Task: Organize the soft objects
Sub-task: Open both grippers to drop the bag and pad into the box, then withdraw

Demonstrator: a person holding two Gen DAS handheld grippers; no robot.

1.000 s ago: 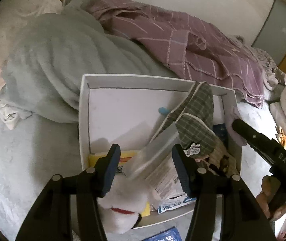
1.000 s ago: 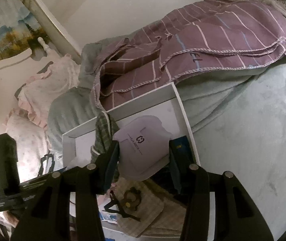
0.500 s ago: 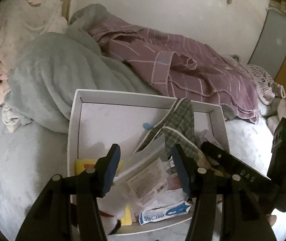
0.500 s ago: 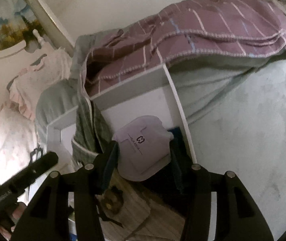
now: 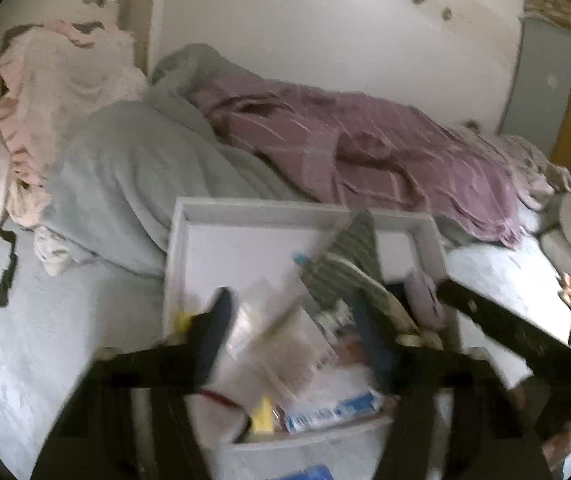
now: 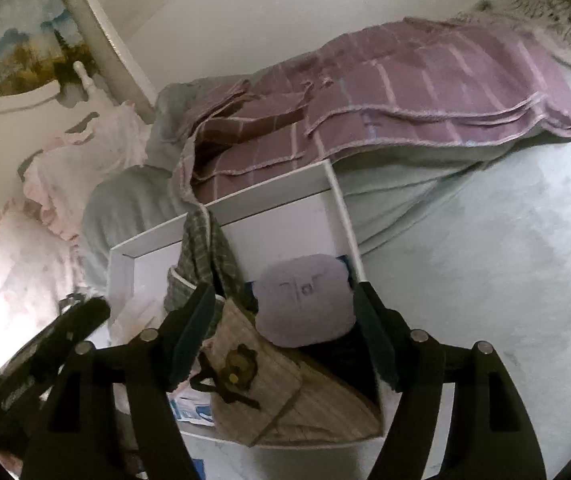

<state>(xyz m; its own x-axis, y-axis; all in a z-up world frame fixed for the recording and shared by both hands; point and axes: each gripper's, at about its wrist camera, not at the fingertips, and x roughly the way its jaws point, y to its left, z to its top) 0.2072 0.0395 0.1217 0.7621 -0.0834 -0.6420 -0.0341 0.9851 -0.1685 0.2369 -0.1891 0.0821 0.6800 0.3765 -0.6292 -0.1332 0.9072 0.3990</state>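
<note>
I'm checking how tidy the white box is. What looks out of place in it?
The green plaid cloth stands on end and leans over the white box's back wall instead of lying inside. The lavender pouch rests tilted on other items, and loose packets pile unevenly at the front.

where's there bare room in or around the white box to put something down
Free: the white box's back-left floor, between its far wall and the green plaid cloth; bare bed surface right of the box. Crowded: the near half, with plastic packets, beige pouch and lilac pouch.
</note>
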